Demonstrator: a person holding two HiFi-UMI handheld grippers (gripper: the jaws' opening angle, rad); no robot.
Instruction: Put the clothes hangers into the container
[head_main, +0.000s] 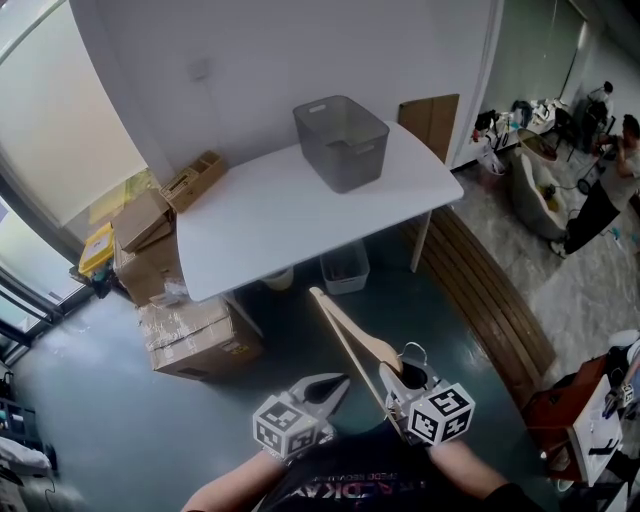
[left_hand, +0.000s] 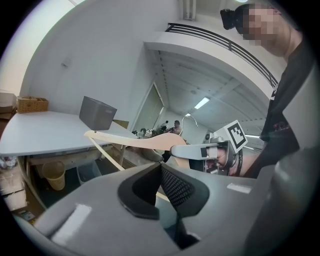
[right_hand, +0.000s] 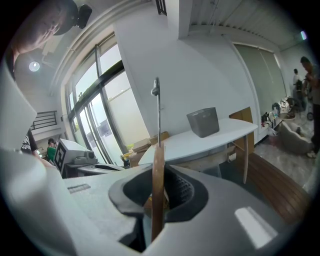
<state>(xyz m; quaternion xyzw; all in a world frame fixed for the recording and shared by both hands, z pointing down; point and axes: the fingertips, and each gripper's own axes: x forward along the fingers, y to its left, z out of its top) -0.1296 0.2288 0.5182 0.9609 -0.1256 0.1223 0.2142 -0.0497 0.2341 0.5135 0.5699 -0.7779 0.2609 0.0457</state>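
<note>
A grey plastic container stands at the far right end of a white table; it also shows as the grey container and the grey container in the two gripper views. My right gripper is shut on a wooden clothes hanger, low and well short of the table. The hanger stands edge-on between the jaws with its metal hook up. My left gripper hangs beside it, jaws together and empty. The same hanger crosses the left gripper view.
Cardboard boxes are stacked on the floor left of the table, and a wicker tray sits on its left corner. Bins stand under the table. A slatted wooden bench runs along the right. A person is far right.
</note>
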